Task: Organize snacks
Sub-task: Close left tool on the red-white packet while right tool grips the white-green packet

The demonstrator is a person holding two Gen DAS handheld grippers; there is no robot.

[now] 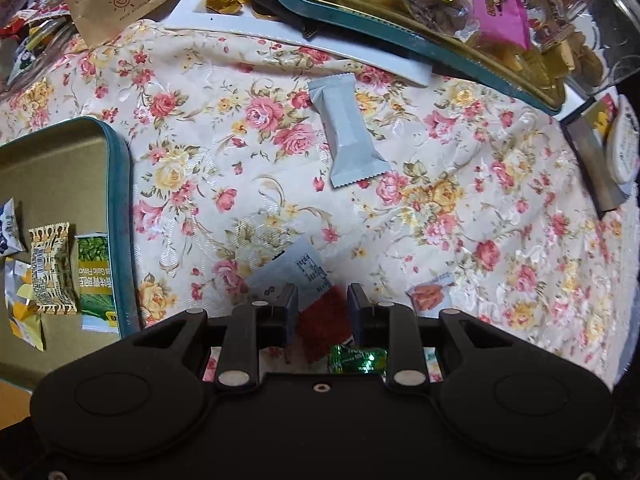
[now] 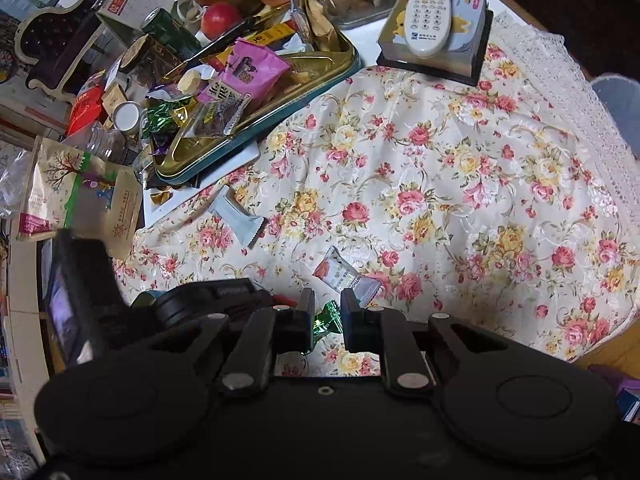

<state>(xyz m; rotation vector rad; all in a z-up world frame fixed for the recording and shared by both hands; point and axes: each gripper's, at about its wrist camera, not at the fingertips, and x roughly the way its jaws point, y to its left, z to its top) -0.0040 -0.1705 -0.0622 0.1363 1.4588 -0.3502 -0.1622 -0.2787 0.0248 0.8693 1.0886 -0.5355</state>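
- Left wrist view: the left tongs [image 1: 322, 306] are hanging parted over a red packet [image 1: 325, 325] on the flowered surface [image 1: 460, 208], nothing gripped.
- A grey packet [image 1: 347, 136] is lying farther off; the near-left tin [image 1: 56, 168] is holding snacks.
- Right wrist view: the right tongs [image 2: 327, 312] are standing open around a green candy [image 2: 326, 318].

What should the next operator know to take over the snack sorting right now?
Left tool: open, low over a red packet; nothing gripped.
Right tool: open, straddling a green foil candy, not clamped.
Done: a few snacks lie in the teal-rimmed tin at left.
Left on the floral cloth: grey wrapped bar, a white-and-orange packet, the red packet, the green candy. The far tin is piled with more snacks.
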